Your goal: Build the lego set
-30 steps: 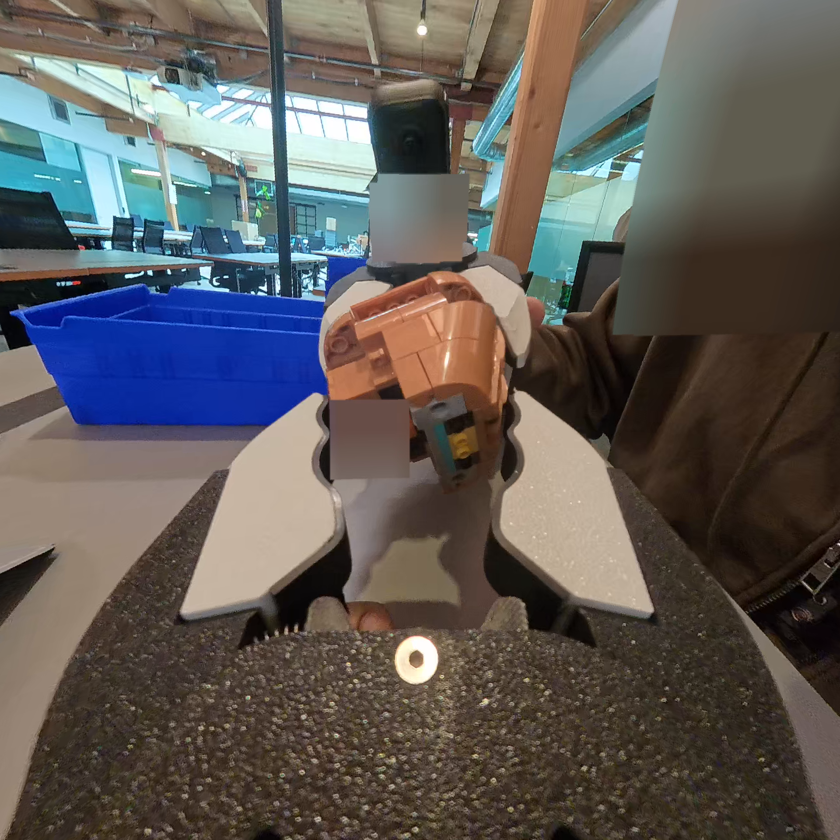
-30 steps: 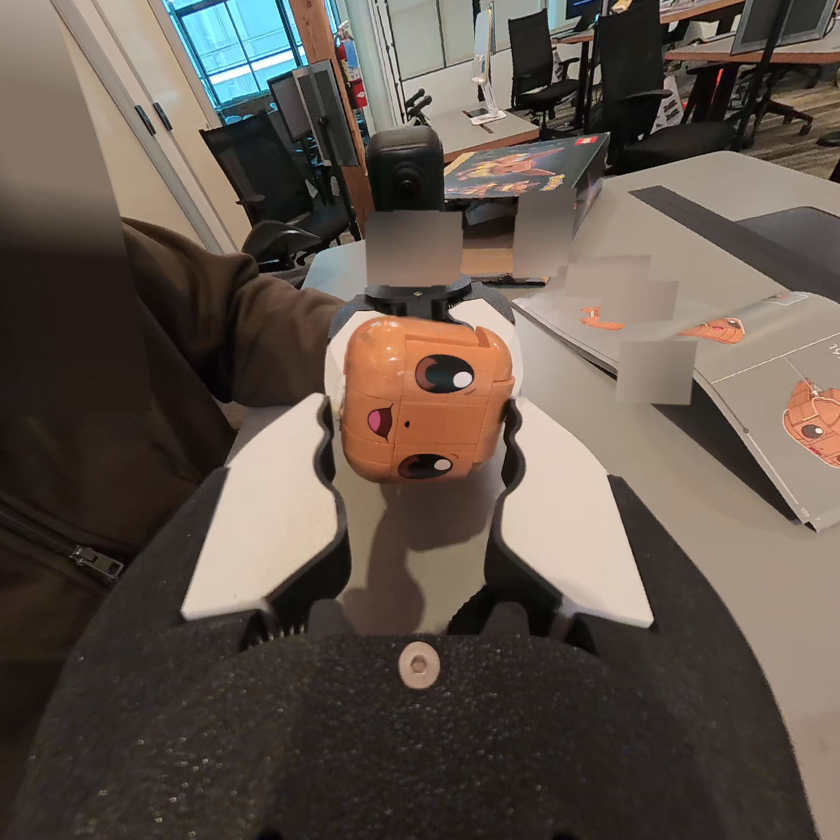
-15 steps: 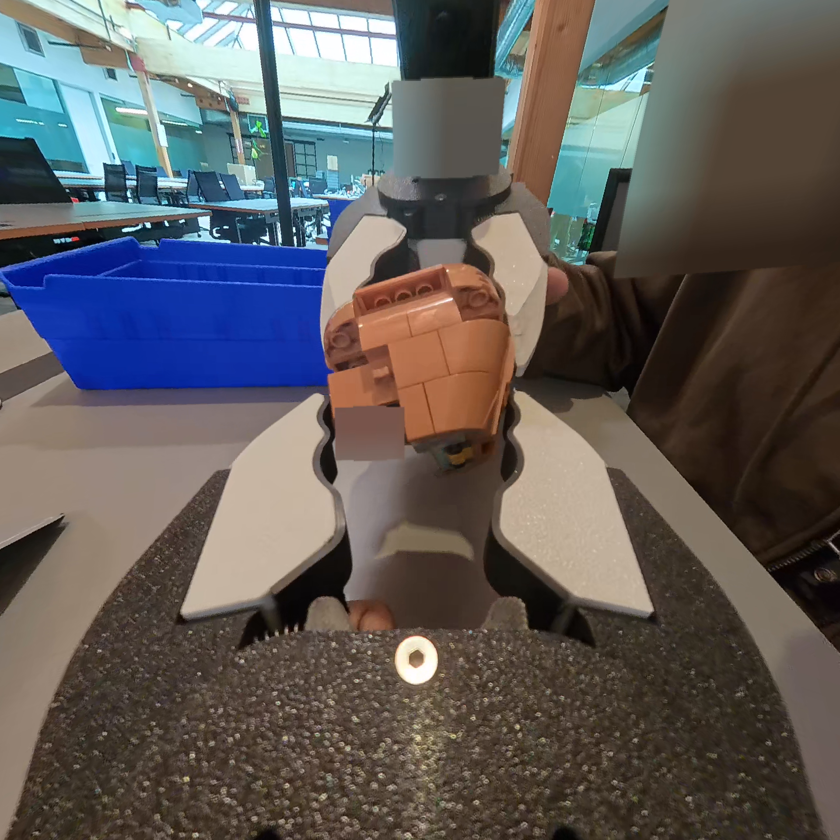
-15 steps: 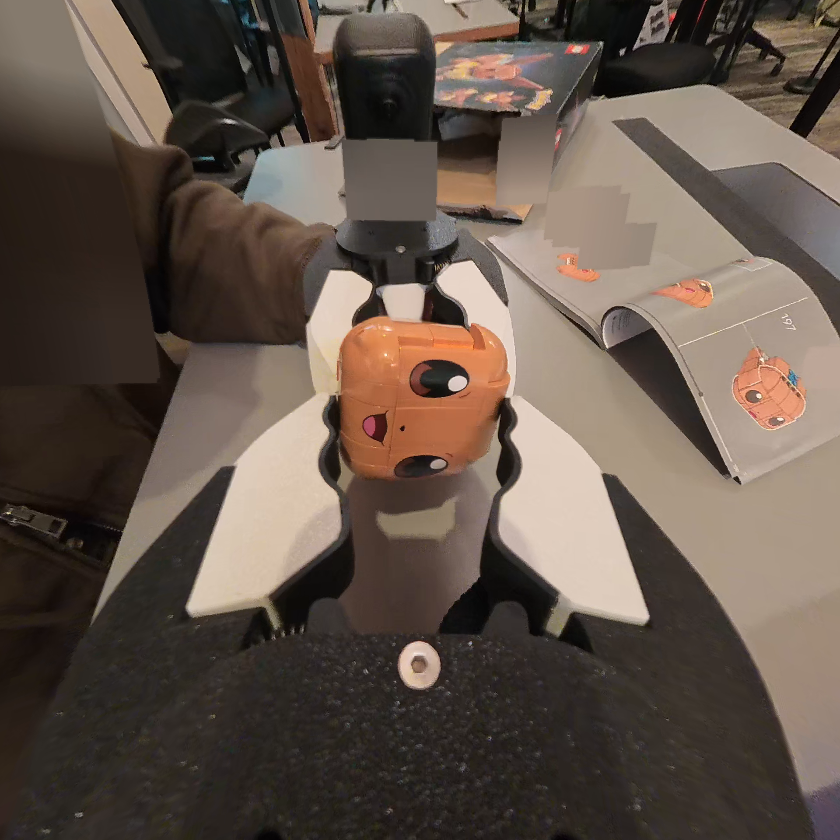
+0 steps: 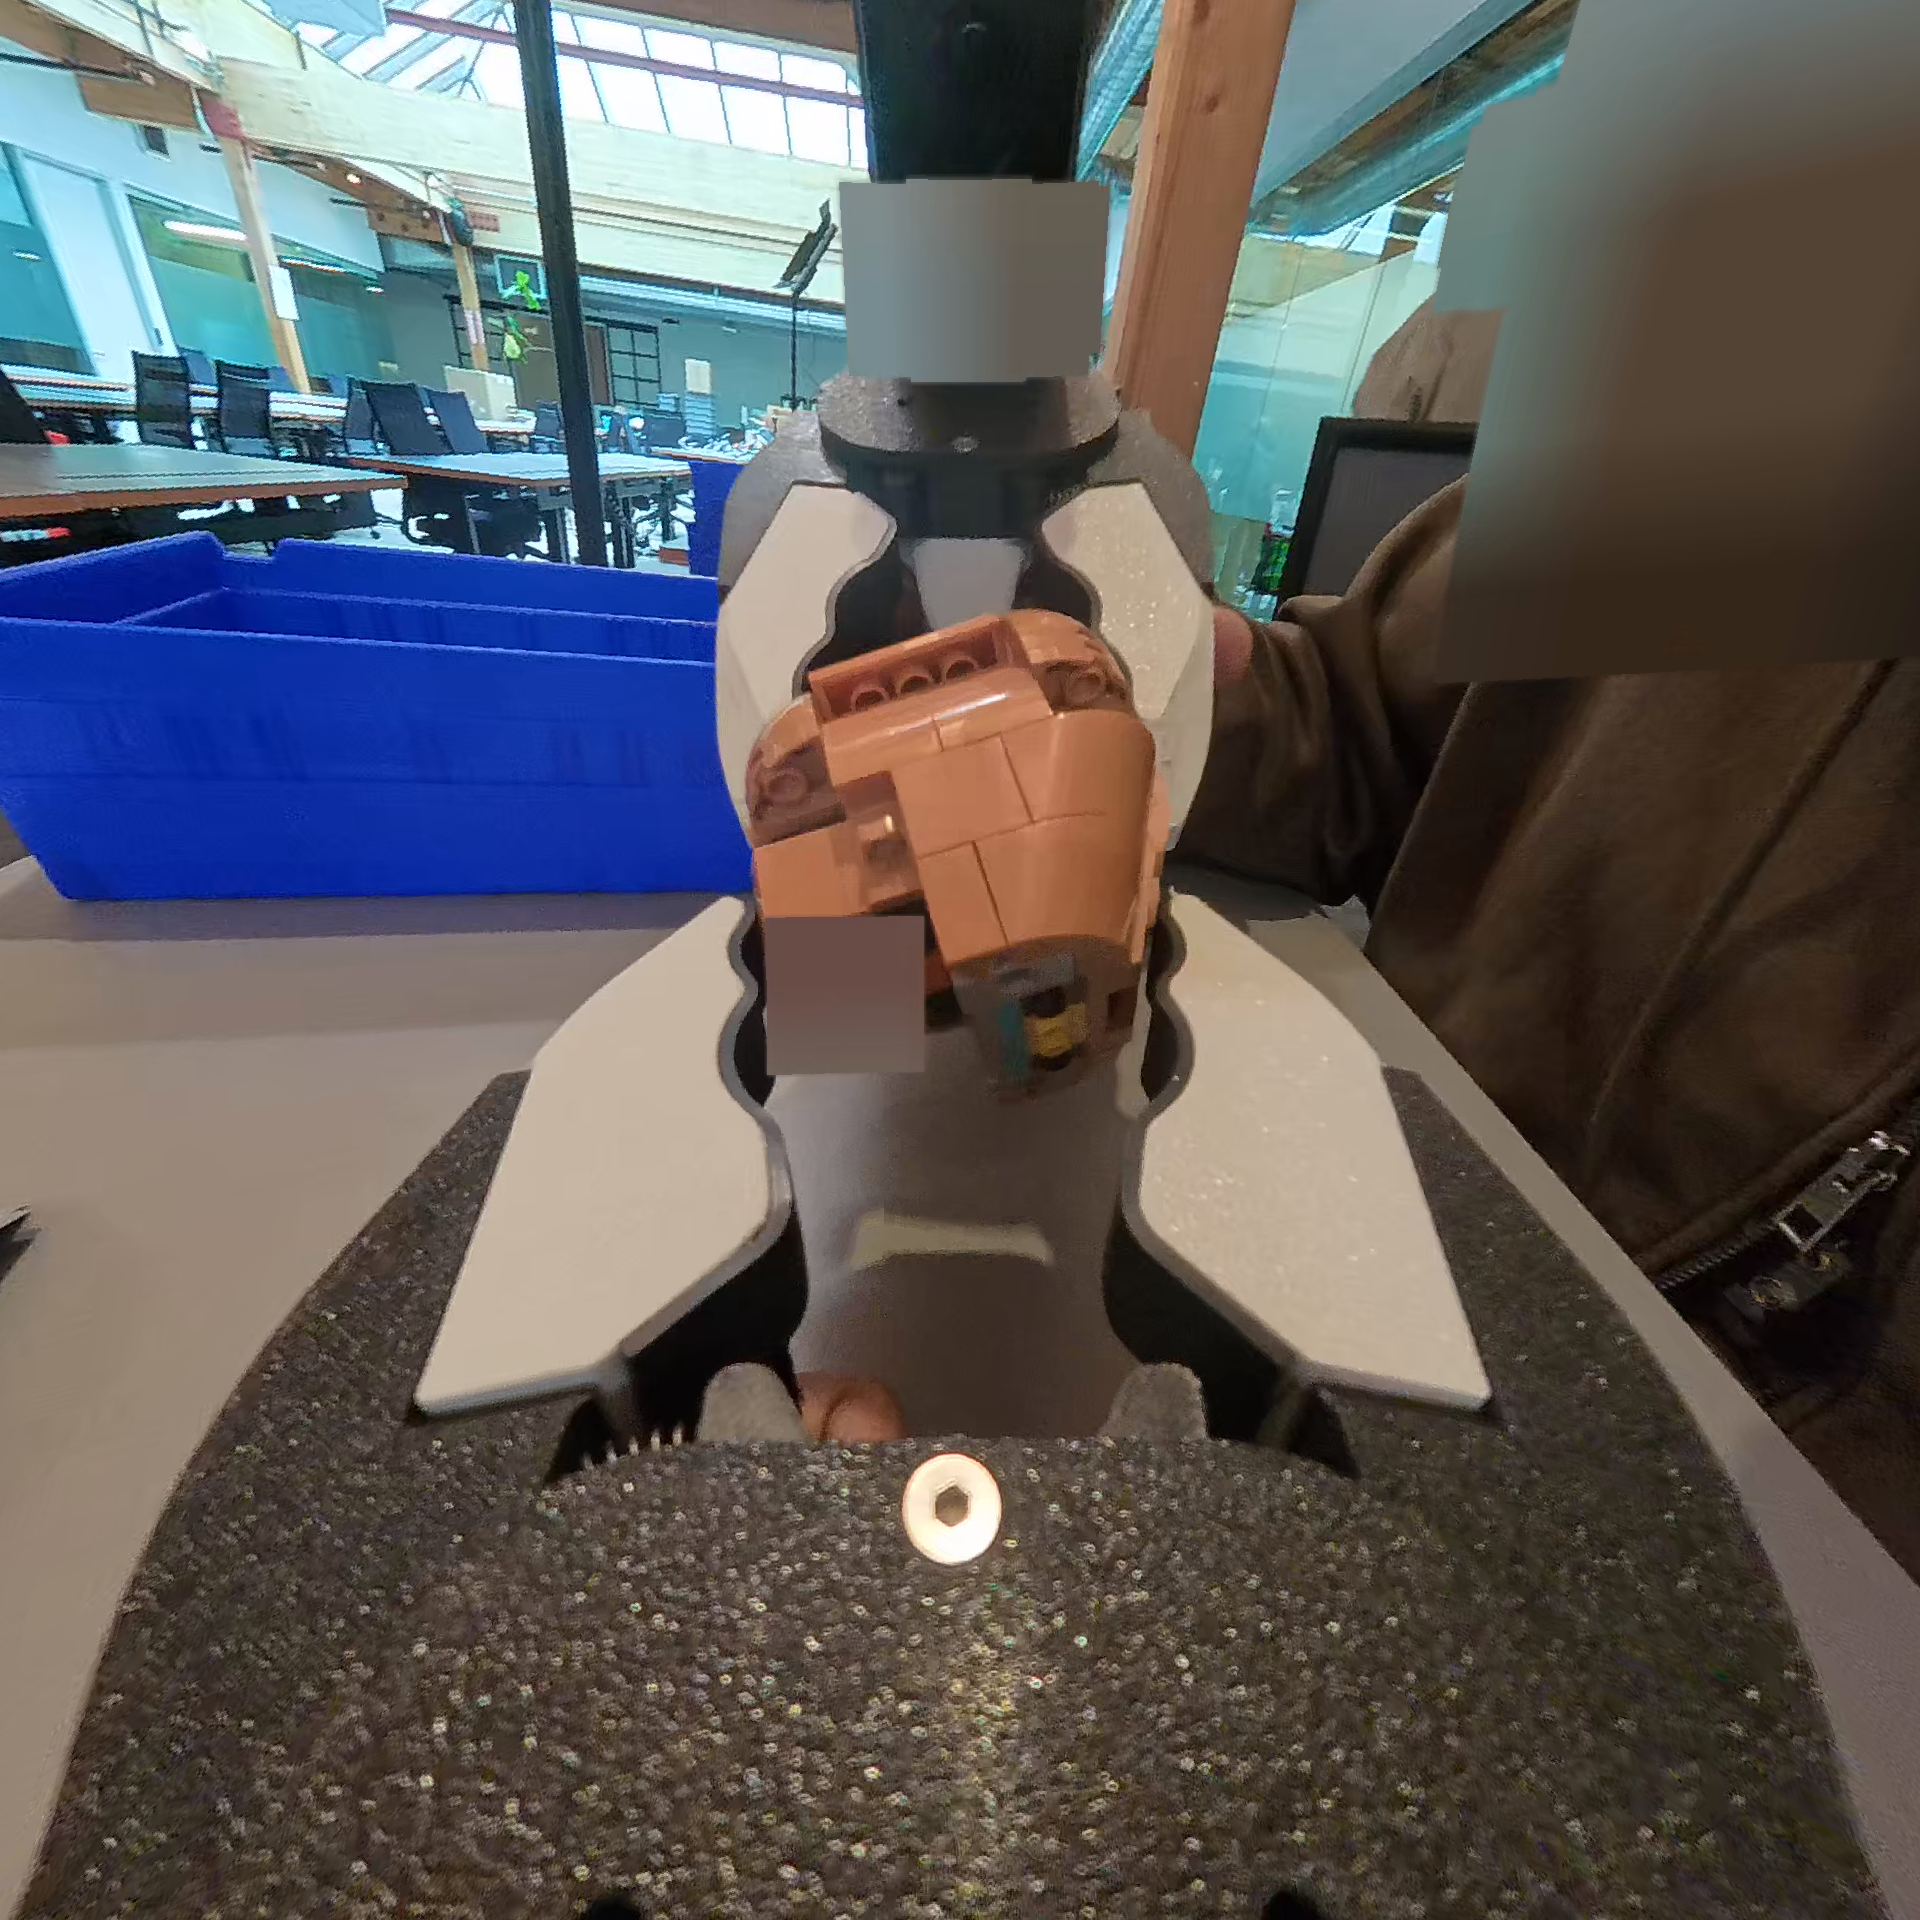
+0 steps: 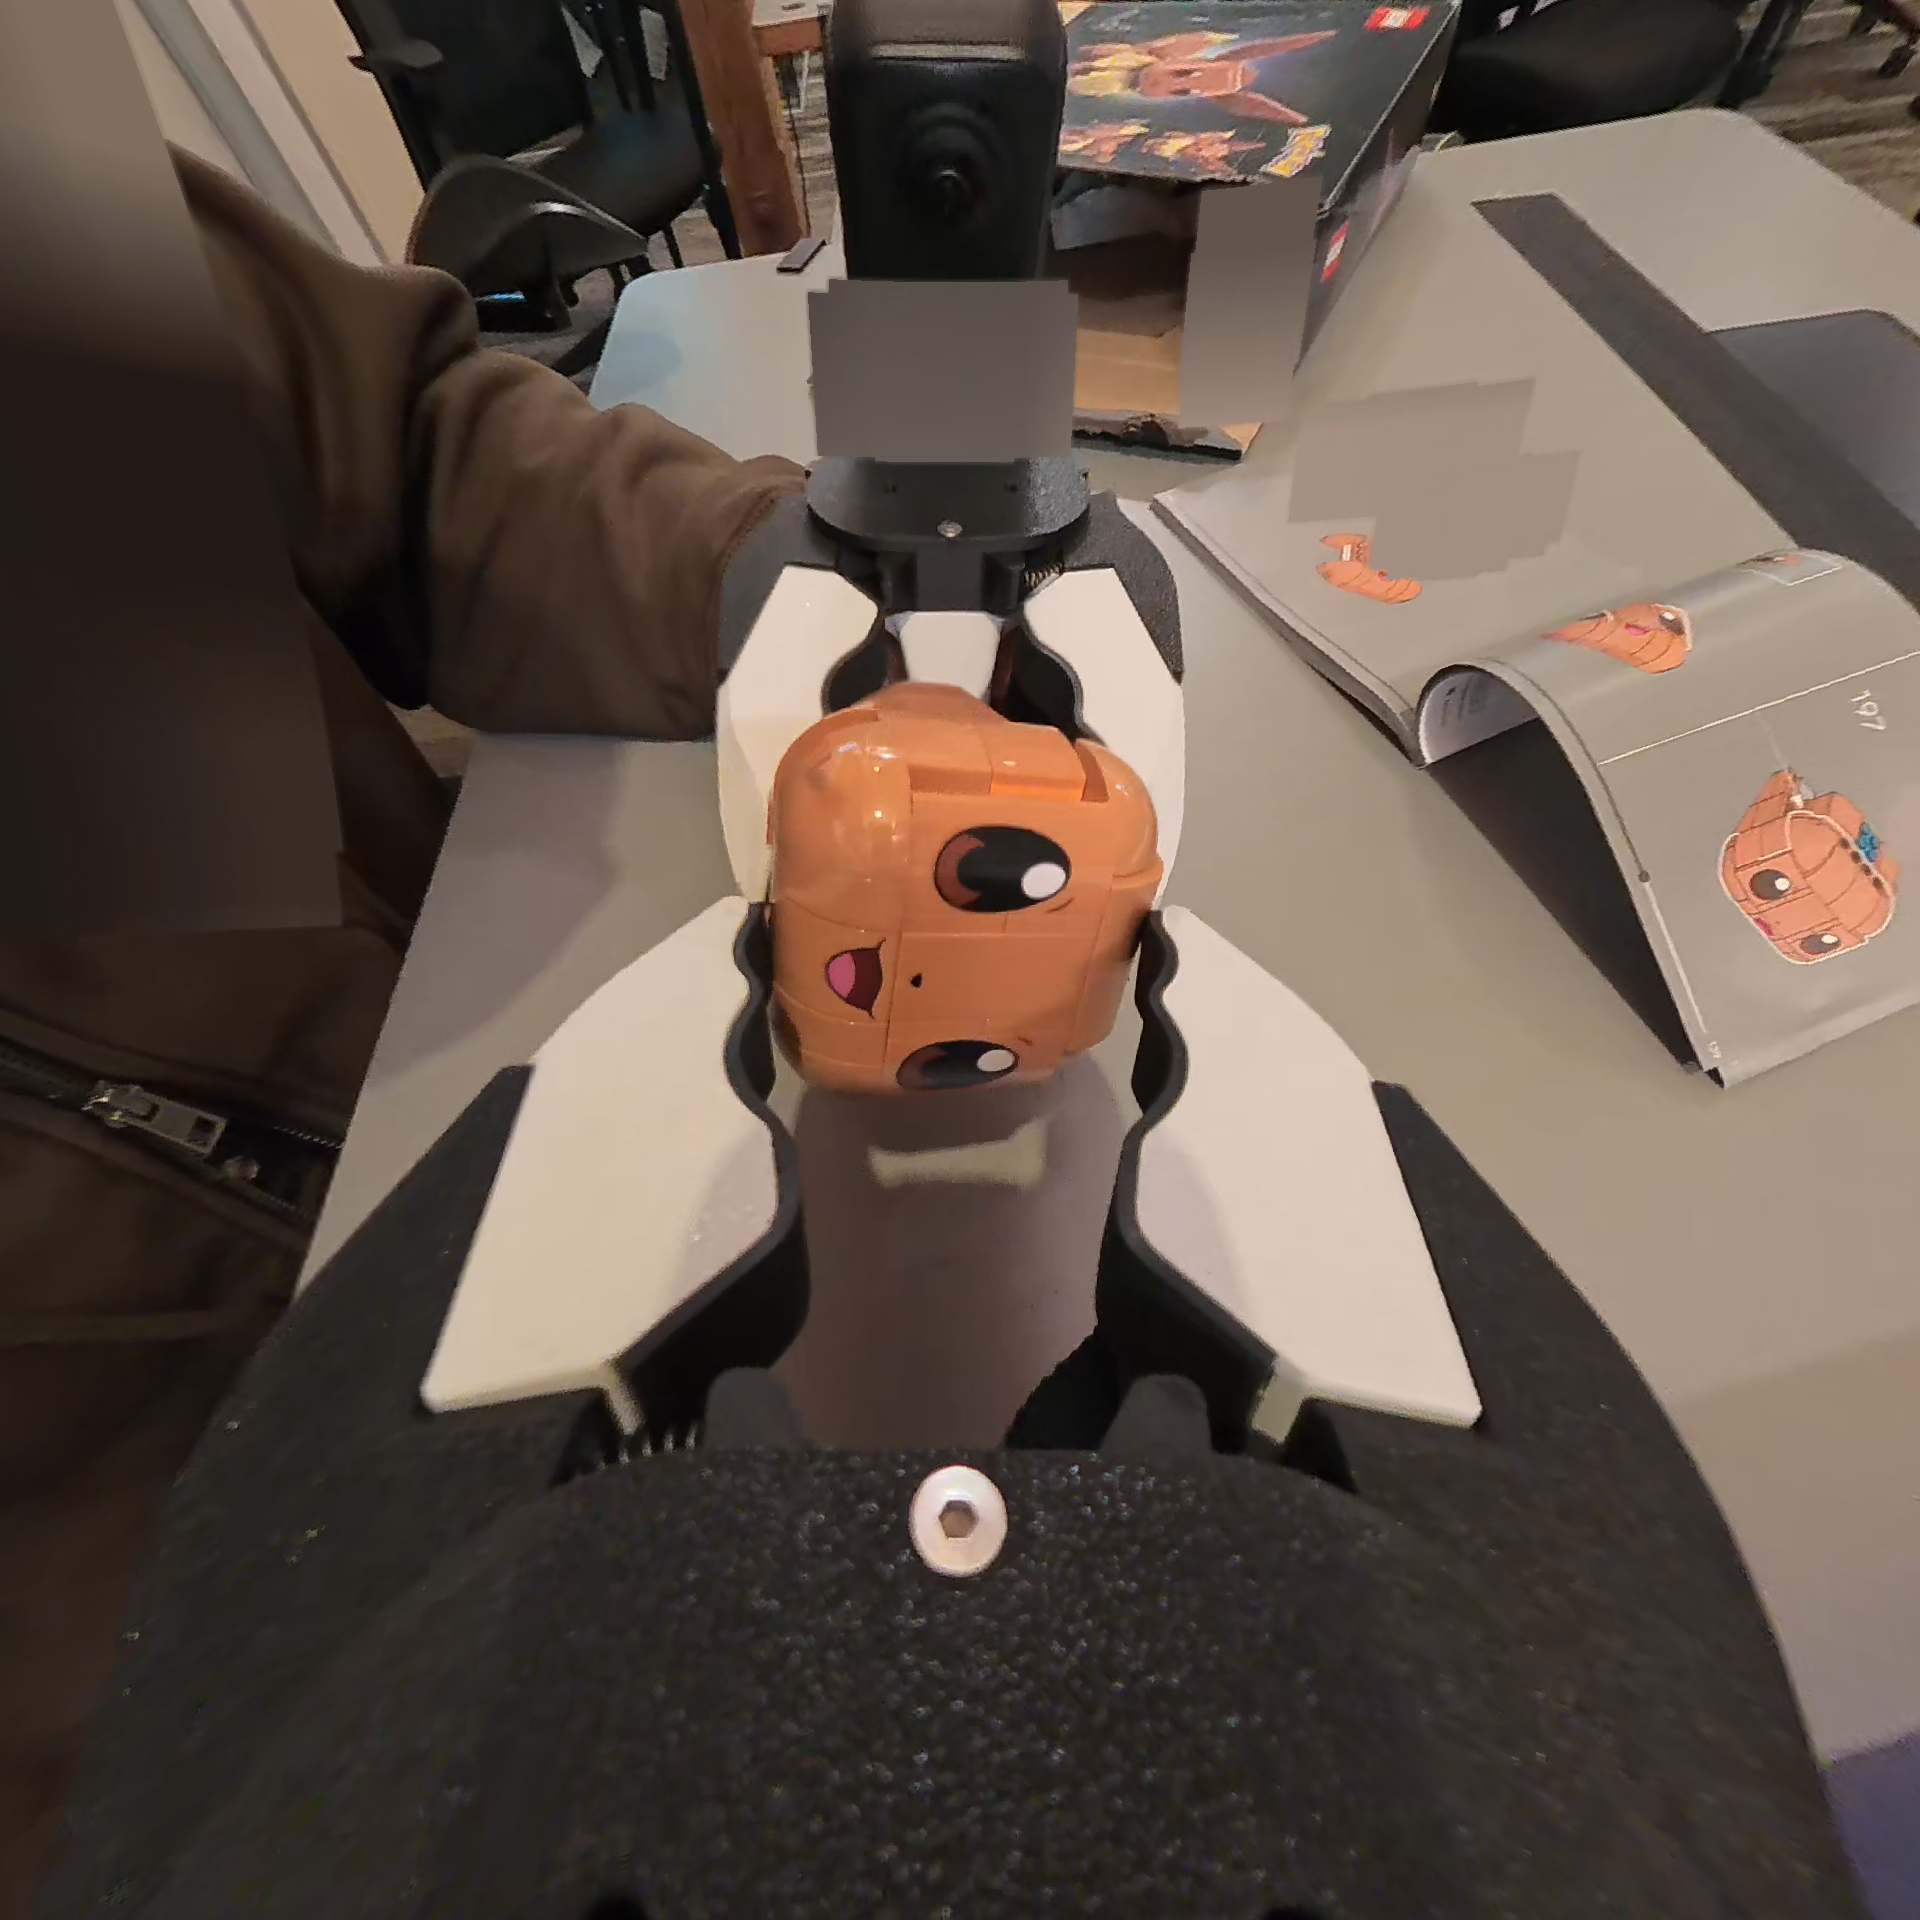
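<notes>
**Two grippers meet on one lego head**

Two grippers face each other tip to tip, with the head [image 5: 951, 821] between them above the grey table [image 5: 312, 1039].

Seen from the left gripper [image 5: 948, 997], the head sits between its white, wavy-edged fingertips; the right finger [image 5: 1164, 997] touches the model's side, the left one [image 5: 727, 997] stands beside a blurred patch, so I cannot tell whether this gripper truly pinches it. This side shows the back: smooth curved tan bricks, a row of open studs on top, and a rough underside with grey, teal and yellow pieces pointing down toward the camera. To the left and behind lies a blue plastic bin [image 5: 353, 727].

From the right gripper [image 6: 948, 997], the glossy rounded face looks straight at the camera, rolled sideways: mouth left, eyes right, crown-to-chin axis running across the fingers. Both fingertips press its sides, pinching the head [image 6: 961, 914]. Beyond it the opposite gripper's fingers [image 6: 769, 665] flank the model's far end. Right of this lies an open booklet [image 6: 1662, 769], its page arched, and farther back a cardboard box [image 6: 1247, 114].
</notes>
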